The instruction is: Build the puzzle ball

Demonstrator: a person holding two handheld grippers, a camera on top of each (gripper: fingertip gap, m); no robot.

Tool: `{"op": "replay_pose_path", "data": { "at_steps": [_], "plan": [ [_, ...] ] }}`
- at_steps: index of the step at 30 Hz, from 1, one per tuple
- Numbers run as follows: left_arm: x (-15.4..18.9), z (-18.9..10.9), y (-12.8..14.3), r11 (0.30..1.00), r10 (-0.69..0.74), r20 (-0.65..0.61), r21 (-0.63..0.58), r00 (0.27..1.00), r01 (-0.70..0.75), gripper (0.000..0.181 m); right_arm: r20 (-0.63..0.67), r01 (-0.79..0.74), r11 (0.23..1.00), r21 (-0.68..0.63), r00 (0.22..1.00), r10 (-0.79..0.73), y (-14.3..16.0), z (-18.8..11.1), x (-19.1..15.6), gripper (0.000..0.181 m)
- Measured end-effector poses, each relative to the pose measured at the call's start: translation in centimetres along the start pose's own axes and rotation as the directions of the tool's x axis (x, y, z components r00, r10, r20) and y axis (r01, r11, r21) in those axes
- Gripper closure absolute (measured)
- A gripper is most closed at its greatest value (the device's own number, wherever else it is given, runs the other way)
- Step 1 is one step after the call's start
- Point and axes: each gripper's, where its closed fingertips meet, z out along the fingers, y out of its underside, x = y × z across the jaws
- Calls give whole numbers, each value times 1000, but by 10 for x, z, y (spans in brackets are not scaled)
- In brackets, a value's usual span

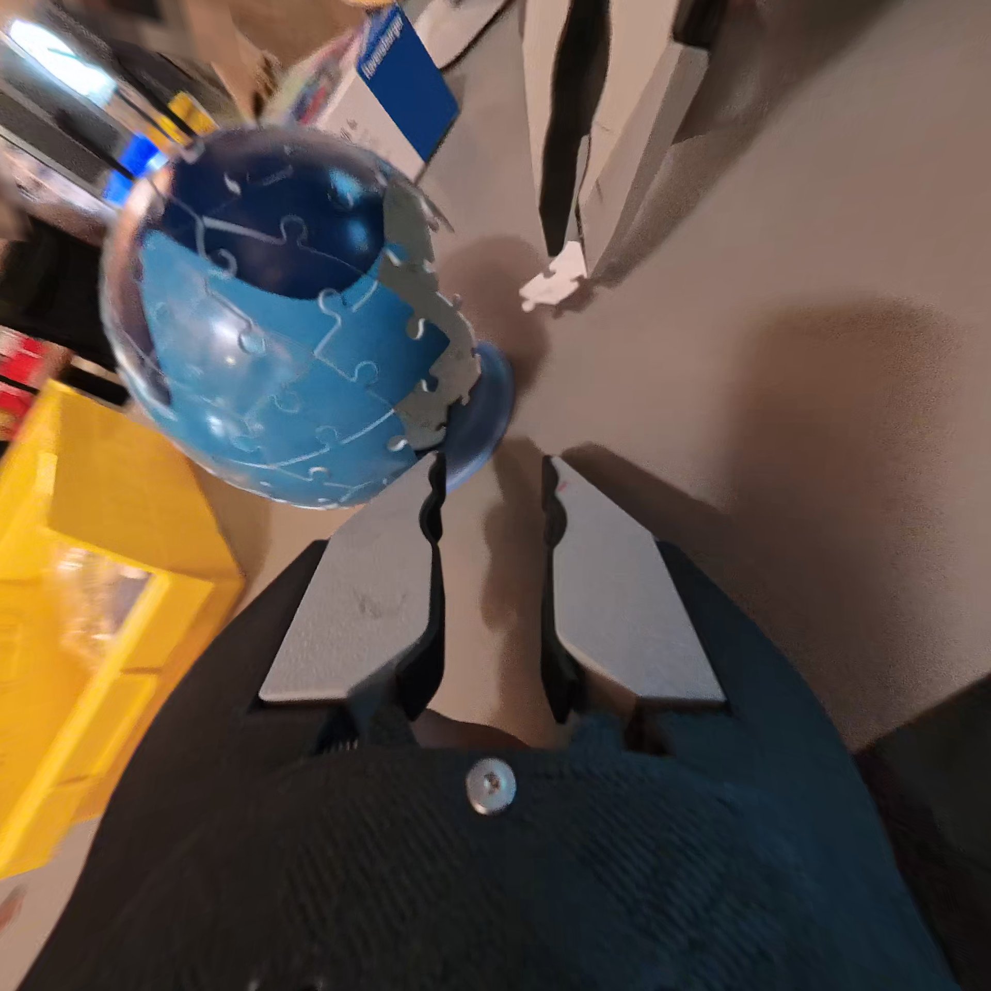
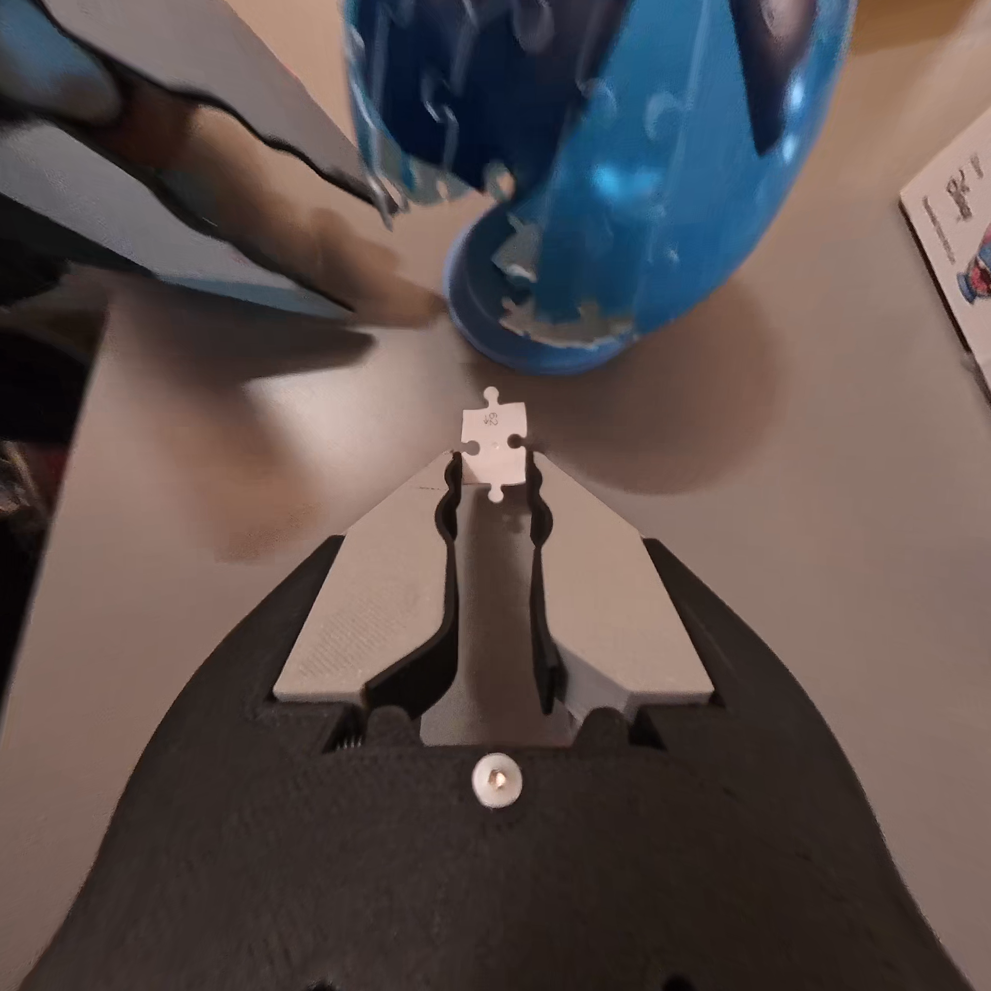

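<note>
One puzzle piece (image 2: 494, 449) between right gripper (image 2: 493, 456) fingertips, beside puzzle ball (image 2: 670, 187).

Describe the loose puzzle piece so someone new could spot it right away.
Find the blue puzzle ball on its blue stand on the table. In front of the stand, the right gripper pinches a small piece. It is the only white one, blank side up.

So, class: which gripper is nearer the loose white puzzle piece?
Right. The right gripper holds the loose white puzzle piece between its fingertips; the left gripper is open, apart from it, beside the blue puzzle ball.
</note>
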Motion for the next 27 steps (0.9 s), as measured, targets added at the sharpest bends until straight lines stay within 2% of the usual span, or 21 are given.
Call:
{"op": "replay_pose_path", "data": {
  "at_steps": [2,6,12,13,16,19,22,24,27],
  "plan": [
    [-4,-2,-11,986,147,125,56,981,-155,150,58,-3,1000,12,998,3,-11,0,-18,160],
    [11,0,-27,901,386,257,101,886,-422,157,154,-32,999,28,988,28,-22,-2,-44,160],
    [20,-4,-46,823,475,338,156,812,-546,173,198,-58,998,25,979,52,-25,-4,-52,160],
    [19,-5,-47,815,486,348,153,802,-560,172,202,-59,998,24,978,53,-24,-4,-52,160],
    [23,1,-42,799,525,319,136,789,-586,179,193,-60,998,36,980,52,-25,-4,-49,160],
    [27,3,-40,793,524,297,170,798,-584,181,204,-20,998,58,979,7,-26,-7,-49,160],
    [33,3,-35,782,534,234,229,812,-580,181,192,125,988,91,971,-141,-23,-12,-51,148],
    [37,0,-32,760,550,175,300,817,-576,181,154,251,960,123,951,-268,-22,-16,-54,150],
    [30,-7,-32,769,512,111,384,852,-512,181,76,428,893,142,895,-440,-22,-16,-62,153]
  ]
}}
